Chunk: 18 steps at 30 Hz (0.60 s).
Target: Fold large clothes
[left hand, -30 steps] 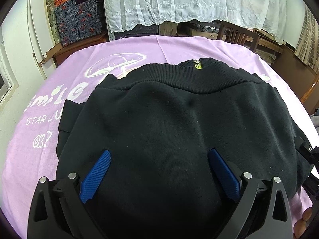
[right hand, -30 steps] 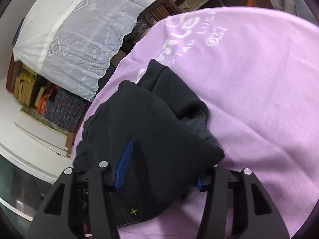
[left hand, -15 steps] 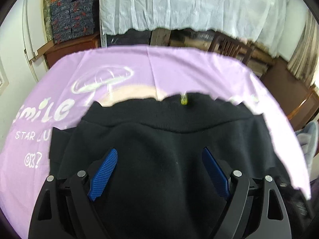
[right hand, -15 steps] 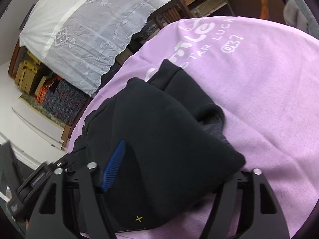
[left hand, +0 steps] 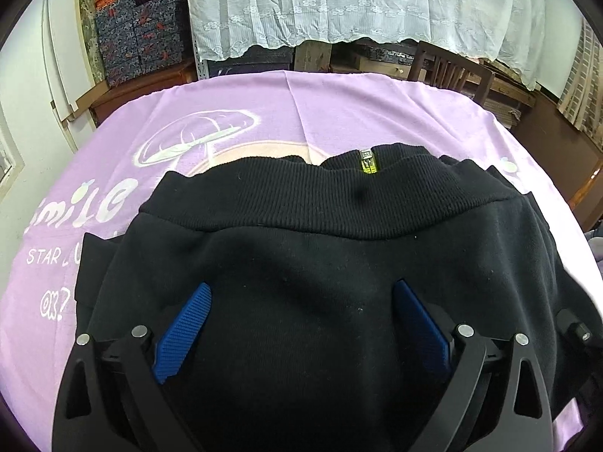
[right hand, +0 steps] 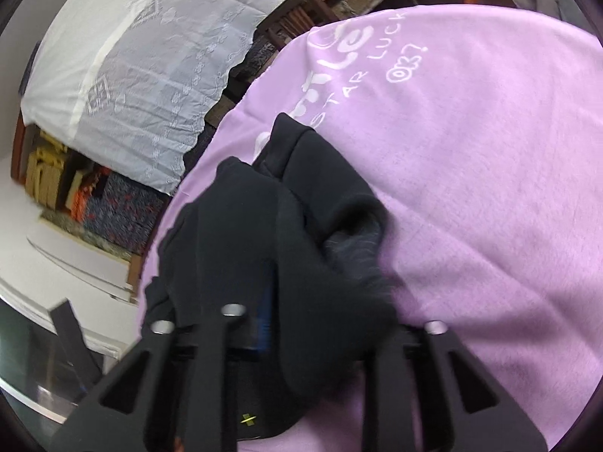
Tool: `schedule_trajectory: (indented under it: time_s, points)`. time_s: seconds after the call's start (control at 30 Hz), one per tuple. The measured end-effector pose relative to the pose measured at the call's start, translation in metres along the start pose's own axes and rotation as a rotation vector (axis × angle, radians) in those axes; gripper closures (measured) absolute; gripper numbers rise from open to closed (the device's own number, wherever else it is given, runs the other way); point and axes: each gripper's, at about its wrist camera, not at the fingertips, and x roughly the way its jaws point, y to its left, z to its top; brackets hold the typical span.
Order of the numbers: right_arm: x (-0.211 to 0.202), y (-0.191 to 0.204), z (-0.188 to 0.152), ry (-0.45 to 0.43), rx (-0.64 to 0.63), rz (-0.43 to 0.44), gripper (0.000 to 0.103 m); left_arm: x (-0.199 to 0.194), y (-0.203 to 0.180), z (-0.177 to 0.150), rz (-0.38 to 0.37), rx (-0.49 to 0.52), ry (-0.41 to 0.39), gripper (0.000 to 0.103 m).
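Black sweatshirt (left hand: 301,263) lies under the spread left hand-held gripper (left hand: 301,324).

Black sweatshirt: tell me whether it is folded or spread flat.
Folded. The black sweatshirt lies doubled on the purple cloth, its ribbed hem brought up to the collar tag.

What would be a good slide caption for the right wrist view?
Right gripper, jaws just closing, pinches a fold of the black sweatshirt on the purple cloth.

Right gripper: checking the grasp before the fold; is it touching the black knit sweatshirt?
Touching: right wrist view shows the right gripper shut on sweatshirt fabric.
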Motion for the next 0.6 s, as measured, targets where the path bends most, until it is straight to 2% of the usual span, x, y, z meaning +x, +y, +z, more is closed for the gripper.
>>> schedule_trajectory:
  time_s: [0.1, 0.13, 0.2, 0.27, 0.33, 0.37, 0.4, 0.47, 0.53, 0.6]
  points:
    - [-0.015, 0.032, -0.003, -0.068, -0.125, -0.03, 0.095, -0.001, 0.013, 0.007, -0.055, -0.036, 0.034, 0.006]
    - [-0.018, 0.041, -0.004, -0.087, -0.16, -0.035, 0.096, -0.004, 0.021, 0.01, -0.078, -0.069, 0.049, 0.013]
    - [-0.029, 0.068, -0.012, -0.127, -0.238, -0.021, 0.096, -0.016, 0.045, 0.02, -0.18, -0.156, 0.069, 0.015]
    - [-0.037, 0.093, -0.022, -0.165, -0.331, -0.01, 0.096, -0.038, 0.07, 0.032, -0.3, -0.216, 0.038, 0.014]
    - [-0.046, 0.124, -0.044, -0.215, -0.483, -0.001, 0.096, -0.058, 0.085, 0.041, -0.388, -0.247, 0.006, 0.012]
    - [-0.049, 0.138, -0.056, -0.231, -0.557, 0.004, 0.096, -0.069, 0.093, 0.046, -0.46, -0.263, -0.007, 0.008]
    - [-0.05, 0.151, -0.073, -0.239, -0.642, 0.014, 0.096, -0.076, 0.097, 0.048, -0.516, -0.27, -0.011, 0.006]
    - [-0.048, 0.162, -0.091, -0.236, -0.717, 0.028, 0.096, -0.083, 0.096, 0.05, -0.634, -0.267, 0.008, 0.004]
    - [-0.042, 0.166, -0.106, -0.224, -0.77, 0.027, 0.096, -0.083, 0.083, 0.049, -0.721, -0.224, 0.048, 0.004]
    - [-0.036, 0.166, -0.113, -0.222, -0.806, 0.001, 0.096, -0.078, 0.065, 0.046, -0.743, -0.173, 0.087, 0.004]
